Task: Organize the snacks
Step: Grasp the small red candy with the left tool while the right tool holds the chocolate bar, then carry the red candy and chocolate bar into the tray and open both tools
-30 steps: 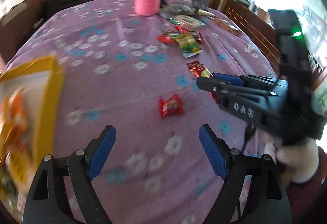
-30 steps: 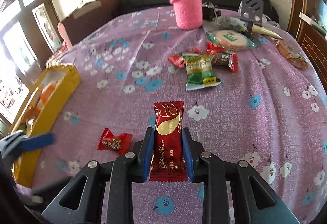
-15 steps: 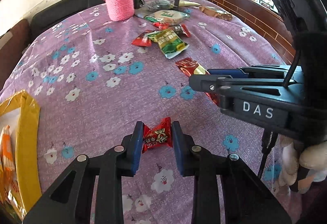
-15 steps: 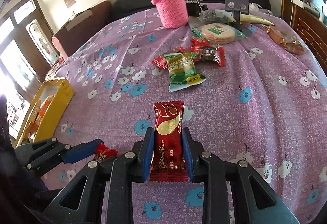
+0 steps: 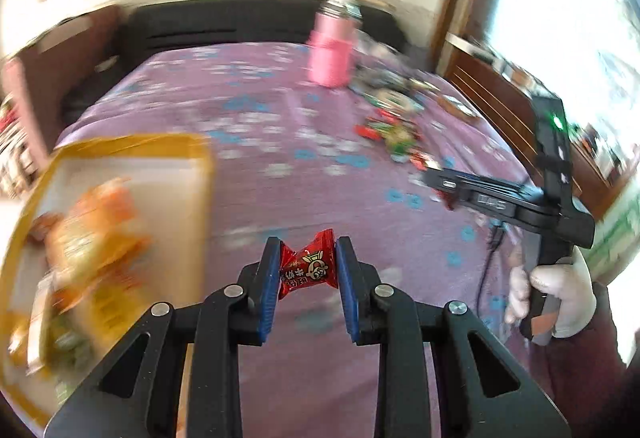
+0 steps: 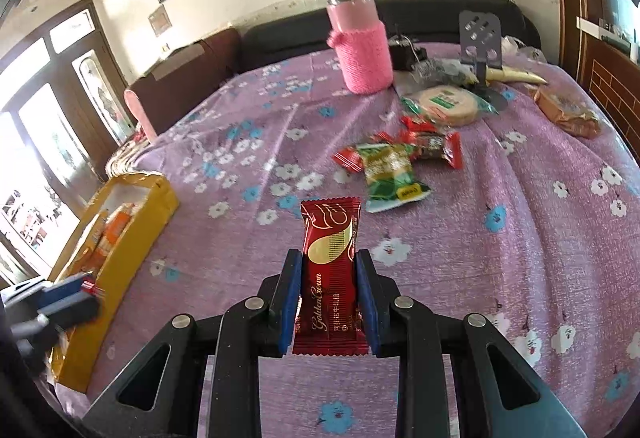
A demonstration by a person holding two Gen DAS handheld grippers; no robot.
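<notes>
While we hold: left claw (image 5: 307, 270) clenched on one red candy (image 5: 308, 269); right claw (image 6: 329, 294) grasping one red wafer bar (image 6: 330, 278).
Yellow box (image 6: 132, 234): one, left.
Loose snacks (image 6: 396, 166): several, unclear count, beyond on surface (image 6: 500, 258).
Pink bottle (image 6: 362, 46): one, far back.

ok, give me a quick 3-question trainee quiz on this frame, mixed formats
1. True or false: both grippers hold a snack.
2. Multiple choice: the yellow box lies to which side of the right gripper in its own view? A) left B) right C) directly behind the pink bottle
3. Fill in: the left gripper is shut on a small red ____.

Key
1. True: the left grips the candy, the right the red bar.
2. A
3. candy
</notes>
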